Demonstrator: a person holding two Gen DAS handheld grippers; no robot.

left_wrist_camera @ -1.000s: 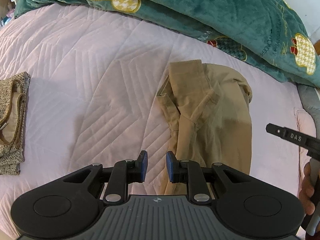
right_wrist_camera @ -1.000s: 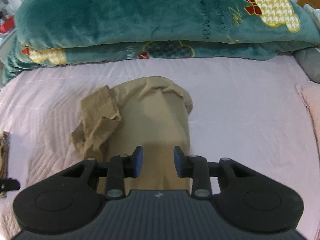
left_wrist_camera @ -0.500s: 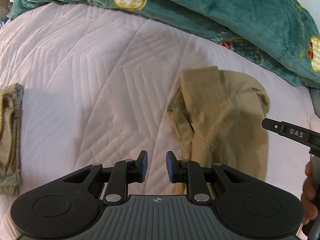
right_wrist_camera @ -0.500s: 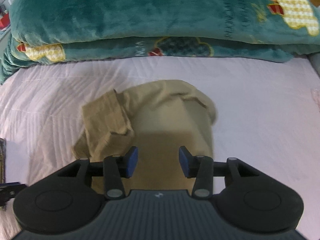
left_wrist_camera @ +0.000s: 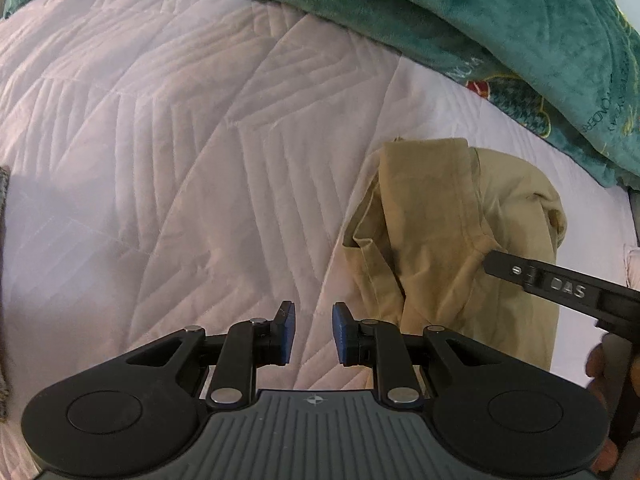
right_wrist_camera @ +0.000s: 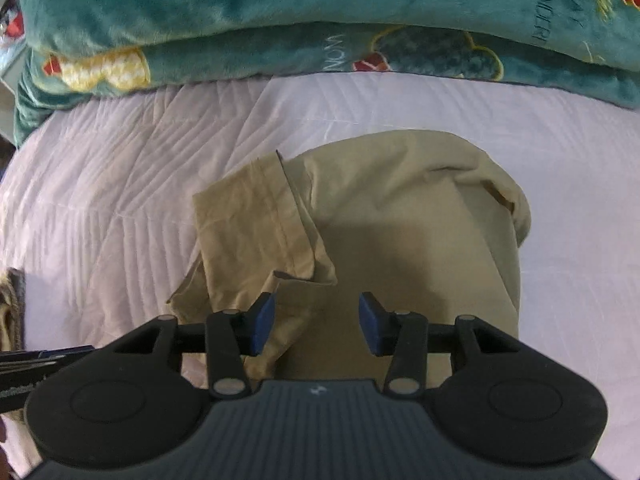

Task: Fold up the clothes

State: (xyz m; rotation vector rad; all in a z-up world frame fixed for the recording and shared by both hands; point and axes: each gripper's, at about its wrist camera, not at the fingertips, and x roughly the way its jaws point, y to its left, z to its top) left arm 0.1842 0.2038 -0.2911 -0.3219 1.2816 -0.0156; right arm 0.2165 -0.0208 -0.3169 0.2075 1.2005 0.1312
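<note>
Tan garment [right_wrist_camera: 400, 220] on pale pink quilted bedspread [left_wrist_camera: 160, 140] — teal blanket [right_wrist_camera: 280, 8] w/ yellow houndstooth patches.

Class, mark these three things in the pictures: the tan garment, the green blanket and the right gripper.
tan garment [right_wrist_camera: 420, 248], right wrist view, on its flat middle.
green blanket [right_wrist_camera: 240, 4], right wrist view, on its upper fold.
right gripper [right_wrist_camera: 317, 322], right wrist view, midway between its opening fingertips.

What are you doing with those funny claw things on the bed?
A person is folding clothes with a hand-held gripper in each hand. A tan garment lies partly folded on the pink quilt, in front of a green blanket. The right hand-held gripper is above the garment with its jaws opening and nothing pinched between them. The left hand-held gripper is over bare quilt beside the garment, jaws a little apart and empty.
</note>
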